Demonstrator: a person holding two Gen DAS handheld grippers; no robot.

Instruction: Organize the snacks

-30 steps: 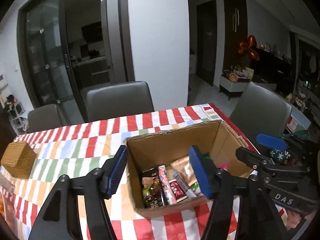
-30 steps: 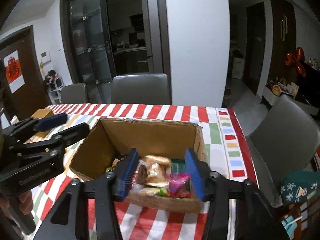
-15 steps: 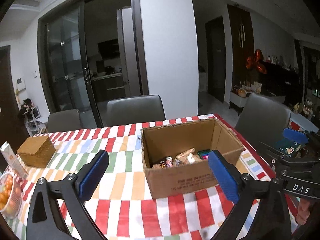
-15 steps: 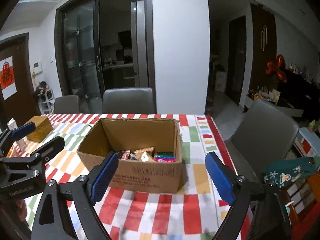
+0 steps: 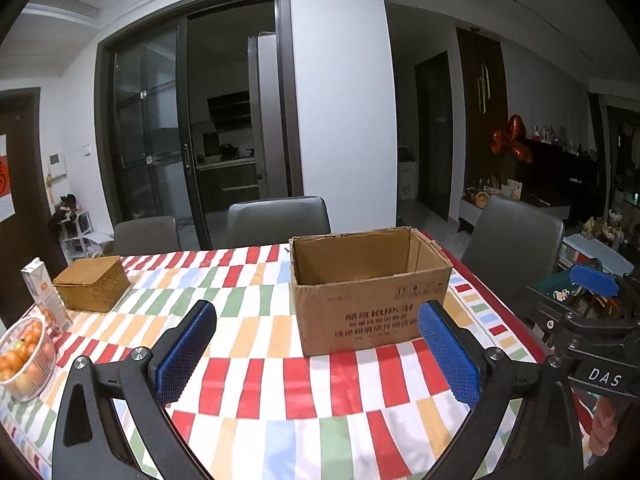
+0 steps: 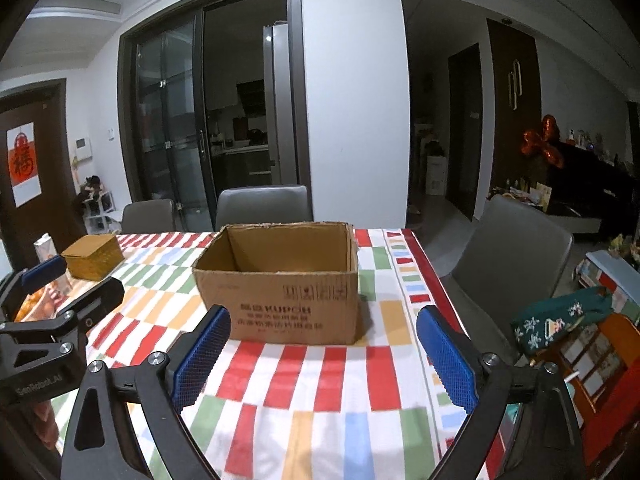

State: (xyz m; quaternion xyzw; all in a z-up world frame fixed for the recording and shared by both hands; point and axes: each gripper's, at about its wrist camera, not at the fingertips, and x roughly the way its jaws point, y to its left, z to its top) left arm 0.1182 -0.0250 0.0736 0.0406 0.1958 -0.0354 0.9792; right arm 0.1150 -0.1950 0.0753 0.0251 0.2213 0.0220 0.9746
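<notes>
Left gripper (image 5: pixel 316 354): wide apart, holding nothing, above the near cloth.
Right gripper (image 6: pixel 322 356): wide apart, holding nothing, right of the left one.
Box (image 5: pixel 370 286): open cardboard, upright on the striped cloth (image 5: pixel 256 364), beyond both grippers; its contents are hidden by the near wall.
Basket (image 5: pixel 92 284): woven, far left, well apart from the box.
Bowl (image 5: pixel 24 356): fruit in it, near left edge.
Carton (image 5: pixel 46 298): between bowl and basket.
</notes>
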